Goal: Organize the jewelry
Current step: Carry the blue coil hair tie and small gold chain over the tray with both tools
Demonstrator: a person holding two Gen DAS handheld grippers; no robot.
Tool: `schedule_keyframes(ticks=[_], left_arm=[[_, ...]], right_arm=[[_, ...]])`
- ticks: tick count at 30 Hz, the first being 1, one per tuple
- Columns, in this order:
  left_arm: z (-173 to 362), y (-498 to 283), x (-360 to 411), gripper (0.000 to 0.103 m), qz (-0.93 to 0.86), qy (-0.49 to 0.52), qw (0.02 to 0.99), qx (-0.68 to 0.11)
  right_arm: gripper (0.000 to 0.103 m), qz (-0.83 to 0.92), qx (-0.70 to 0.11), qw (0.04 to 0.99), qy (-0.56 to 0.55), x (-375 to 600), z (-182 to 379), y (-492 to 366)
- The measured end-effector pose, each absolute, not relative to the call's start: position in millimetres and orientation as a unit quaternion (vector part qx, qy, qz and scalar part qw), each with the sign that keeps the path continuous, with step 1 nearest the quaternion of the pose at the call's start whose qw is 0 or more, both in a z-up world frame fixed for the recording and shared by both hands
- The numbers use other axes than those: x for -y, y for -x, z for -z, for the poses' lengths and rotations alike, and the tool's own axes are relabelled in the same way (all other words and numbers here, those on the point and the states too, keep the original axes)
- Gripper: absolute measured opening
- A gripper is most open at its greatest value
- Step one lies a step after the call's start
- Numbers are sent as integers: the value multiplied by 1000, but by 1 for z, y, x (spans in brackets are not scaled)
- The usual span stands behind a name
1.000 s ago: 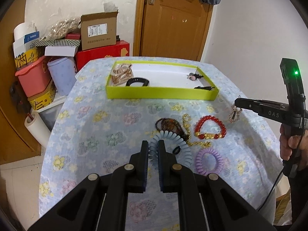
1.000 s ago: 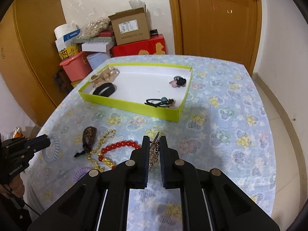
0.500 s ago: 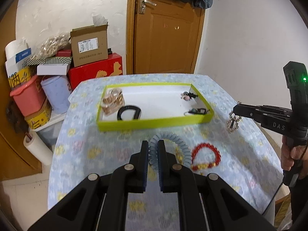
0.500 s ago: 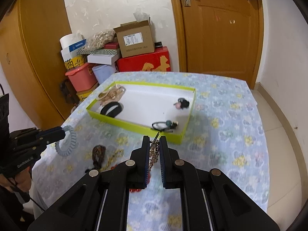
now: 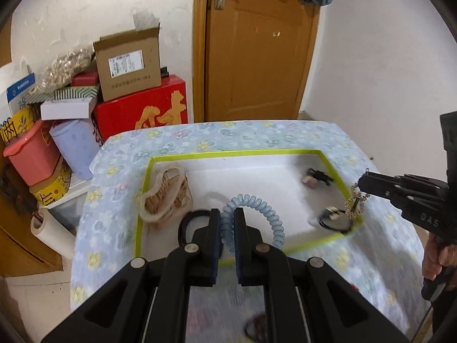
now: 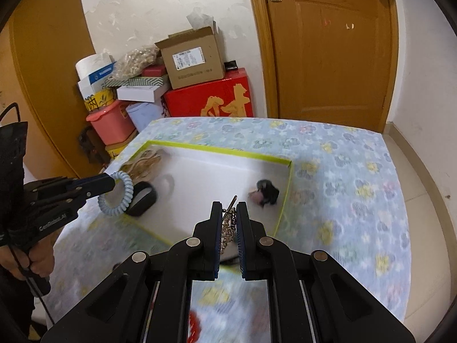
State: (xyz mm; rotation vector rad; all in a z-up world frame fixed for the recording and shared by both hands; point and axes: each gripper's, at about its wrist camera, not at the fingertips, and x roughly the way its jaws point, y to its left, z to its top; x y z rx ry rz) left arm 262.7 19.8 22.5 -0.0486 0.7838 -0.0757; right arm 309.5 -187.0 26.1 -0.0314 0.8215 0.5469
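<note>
Both tongs [image 5: 227, 223] tilted down — over tray [image 5: 228, 153]

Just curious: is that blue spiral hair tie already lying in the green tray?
Not yet. The blue spiral hair tie hangs pinched in the left tongs above the green tray.

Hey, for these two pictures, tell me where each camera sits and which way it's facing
Left wrist view: rides on the left gripper, angled down over the green-rimmed tray; its fingers pinch a blue coil hair tie; the right gripper and a hand show at right.
Right wrist view: rides on the right gripper, clamped on a rhinestone brooch, facing the same tray; the left gripper and its hand show at left.
Shared: tray, brown door, red box.
</note>
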Motion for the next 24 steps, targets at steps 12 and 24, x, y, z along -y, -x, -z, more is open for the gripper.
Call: schedule_keyframes(ticks=[12, 24], left_arm=[[10, -326, -24, 9, 18, 21, 910, -415], [36, -345, -24, 10, 5, 10, 899, -439]], right_arm=[[11, -253, -432, 865, 31, 176, 13, -348], [18, -240, -441, 864, 48, 174, 22, -356]])
